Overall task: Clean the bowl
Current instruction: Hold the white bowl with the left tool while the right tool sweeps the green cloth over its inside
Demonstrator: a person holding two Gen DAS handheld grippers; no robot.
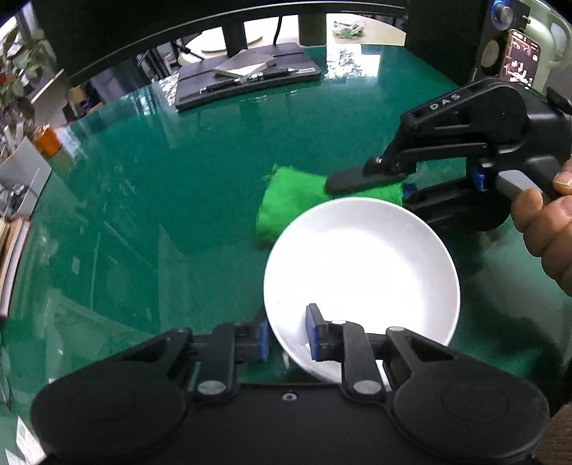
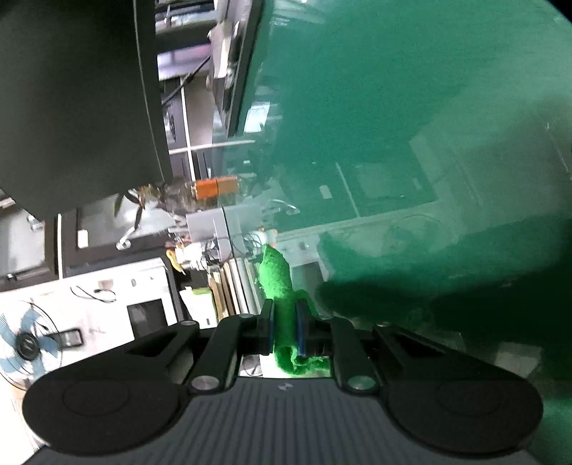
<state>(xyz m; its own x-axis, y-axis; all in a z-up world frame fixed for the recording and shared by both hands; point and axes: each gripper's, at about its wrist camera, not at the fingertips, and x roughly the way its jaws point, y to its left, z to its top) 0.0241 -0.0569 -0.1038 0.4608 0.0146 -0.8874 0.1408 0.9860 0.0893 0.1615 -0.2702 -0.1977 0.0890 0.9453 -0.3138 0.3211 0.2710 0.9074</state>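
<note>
A white bowl [image 1: 361, 272] is held tilted above the green table [image 1: 178, 200]. My left gripper [image 1: 287, 331] is shut on the bowl's near rim, one pad inside and one outside. A bright green cloth [image 1: 293, 200] lies just behind the bowl. My right gripper [image 1: 357, 182] comes in from the right, turned on its side, and is shut on the cloth. In the right wrist view the cloth [image 2: 282, 286] is pinched between the two blue pads of the right gripper [image 2: 285, 322] and sticks out ahead of them.
A black folder with a notebook and pens [image 1: 246, 75] lies at the table's far side under a monitor [image 1: 200, 21]. An orange-capped bottle [image 1: 48, 143] stands at the left edge. A phone [image 1: 520, 59] is at the far right.
</note>
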